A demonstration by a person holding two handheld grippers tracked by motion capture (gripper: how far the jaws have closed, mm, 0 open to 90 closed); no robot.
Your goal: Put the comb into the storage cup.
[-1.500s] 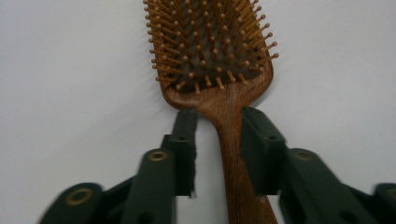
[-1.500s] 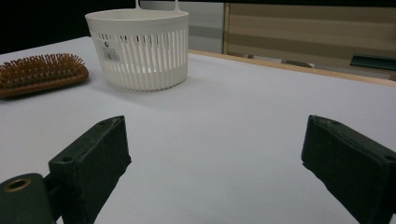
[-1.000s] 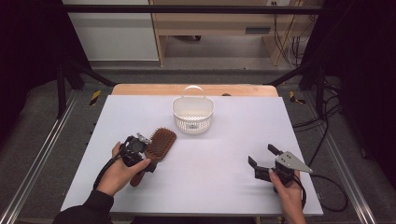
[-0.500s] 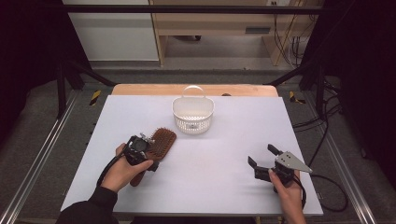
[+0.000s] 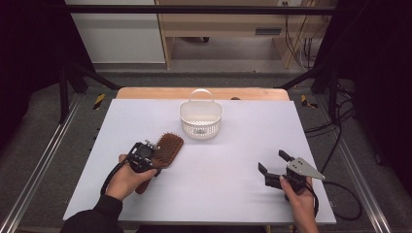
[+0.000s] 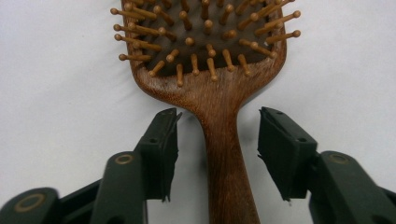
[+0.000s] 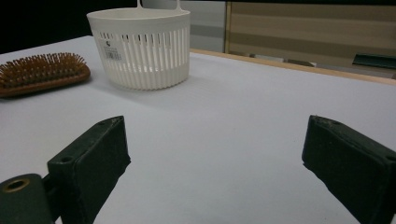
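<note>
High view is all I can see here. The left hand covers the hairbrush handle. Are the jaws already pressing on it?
Observer: Not yet. In the left gripper view the left gripper has its jaws on either side of the hairbrush handle, with a gap at each pad. They have just been closing.
Operator: Does the brush lie with its bristles up?
Observer: Yes, the bristles point up from the table.
Operator: And is anything between the right jaws?
Observer: Nothing. The right gripper stands open over bare table, facing the white basket.
</note>
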